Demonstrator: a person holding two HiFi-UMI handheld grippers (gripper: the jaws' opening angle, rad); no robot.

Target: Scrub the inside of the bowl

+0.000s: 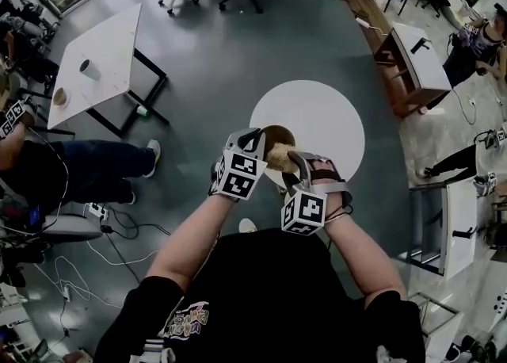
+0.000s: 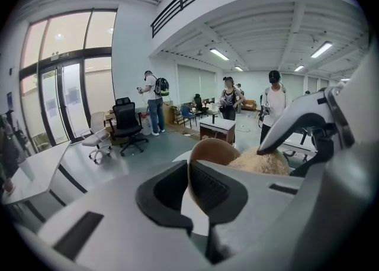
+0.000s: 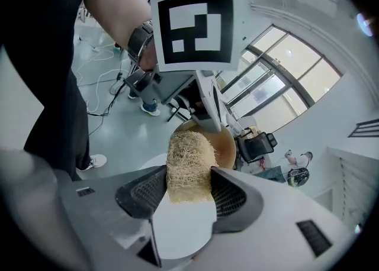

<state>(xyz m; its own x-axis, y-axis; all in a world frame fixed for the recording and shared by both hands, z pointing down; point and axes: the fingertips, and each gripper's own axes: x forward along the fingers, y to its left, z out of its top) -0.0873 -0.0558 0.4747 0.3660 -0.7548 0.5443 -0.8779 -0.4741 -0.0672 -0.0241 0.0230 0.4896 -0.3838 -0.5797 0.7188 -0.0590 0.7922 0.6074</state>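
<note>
**Now in hand: loofah scrubber (image 3: 188,163) goes to work inside the bowl (image 2: 213,148)**

Seen from above, a person holds the brown bowl tilted over the left side of the round white table (image 1: 341,108), close to the edge nearest the body. The left gripper (image 2: 189,187) has its jaws drawn narrow and pinches the bowl's wall at the rim, one pad on each side. The right gripper (image 3: 188,190) clamps the pale, fibrous scrubber between its pads, with the jaws about as far apart as the wad is thick. The free end of the wad reaches past the fingertips into the bowl's hollow, close to the stretch of rim that the left gripper holds. These views do not show whether the bowl rests on the tabletop or is lifted off it.

The step in hand looks to be the scrubbing itself, though how much of the inside has been covered cannot be judged. The next move likely calls for sweeping the scrubber round the inner wall and down to the bottom. The left grip must be firm enough that the bowl neither twists nor slips from that thin pinch on its rim.
</note>
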